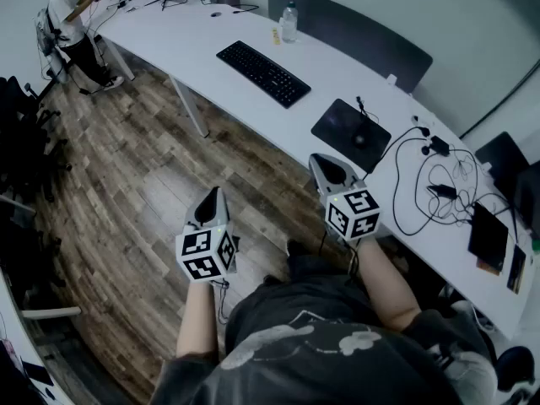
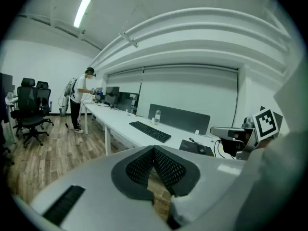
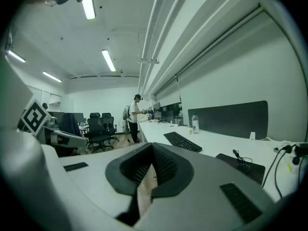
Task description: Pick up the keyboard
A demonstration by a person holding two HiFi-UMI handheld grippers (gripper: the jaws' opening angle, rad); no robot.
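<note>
Head view: spotted one keyboard lying flat on the long desk, between one water bottle and one mouse pad, well apart from both claws. Counted two grippers, left gripper and right gripper, each clenched on nothing, held low near the desk's front edge. Probably kept closed for carrying, with pickup not yet begun.

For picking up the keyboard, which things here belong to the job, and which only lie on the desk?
Job: keyboard; left gripper and right gripper, both shut, empty.
Lying about: water bottle; mouse pad with mouse; cables.
</note>
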